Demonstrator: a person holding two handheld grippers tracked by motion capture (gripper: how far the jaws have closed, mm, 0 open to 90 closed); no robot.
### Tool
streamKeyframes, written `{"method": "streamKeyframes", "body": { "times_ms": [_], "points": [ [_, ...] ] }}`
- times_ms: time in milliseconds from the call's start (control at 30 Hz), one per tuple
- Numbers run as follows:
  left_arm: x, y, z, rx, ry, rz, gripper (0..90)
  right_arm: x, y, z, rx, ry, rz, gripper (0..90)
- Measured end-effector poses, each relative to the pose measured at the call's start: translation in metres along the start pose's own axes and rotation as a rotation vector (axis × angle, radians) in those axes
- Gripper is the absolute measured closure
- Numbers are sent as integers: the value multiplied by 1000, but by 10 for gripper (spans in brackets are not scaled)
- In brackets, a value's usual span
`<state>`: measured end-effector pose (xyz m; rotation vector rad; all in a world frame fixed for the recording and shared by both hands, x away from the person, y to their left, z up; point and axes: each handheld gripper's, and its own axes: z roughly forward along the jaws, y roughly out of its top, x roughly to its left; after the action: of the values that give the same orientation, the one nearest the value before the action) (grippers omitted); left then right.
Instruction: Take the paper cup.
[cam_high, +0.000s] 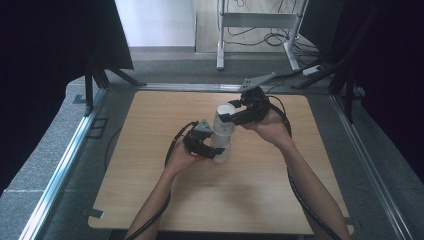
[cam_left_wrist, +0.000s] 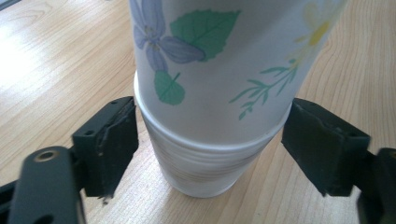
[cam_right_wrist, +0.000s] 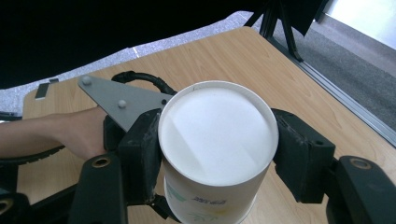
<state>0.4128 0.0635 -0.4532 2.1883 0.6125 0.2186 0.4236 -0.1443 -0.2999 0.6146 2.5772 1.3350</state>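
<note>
A white paper cup printed with flowers and green leaves stands nested in a plain white cup that rests on the wooden table. My right gripper is shut on the flowered cup near its top, one pad on each side. My left gripper reaches in low from the left. Its pads stand on either side of the plain cup at its rim without pressing on it. I cannot tell whether the flowered cup is upright or inverted.
The table's far edge meets a metal rail, and a rail also runs along the left. Black curtains hang at both sides. A white desk frame stands on the floor beyond. Cables trail from both grippers along the person's forearms.
</note>
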Motion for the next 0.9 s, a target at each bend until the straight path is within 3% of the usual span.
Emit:
{"method": "streamKeyframes", "body": {
  "times_ms": [67, 467, 900],
  "points": [
    [1, 0, -2, -10, -5, -4, 146, 1, 3, -5, -6, 1, -1, 377],
    [-1, 2, -10, -16, -17, -3, 133, 10, 10, -22, -23, 11, -22, 377],
    [-6, -1, -27, -25, -49, 4, 98, 18, -4, -41, -23, 16, -41, 377]
  ]
}}
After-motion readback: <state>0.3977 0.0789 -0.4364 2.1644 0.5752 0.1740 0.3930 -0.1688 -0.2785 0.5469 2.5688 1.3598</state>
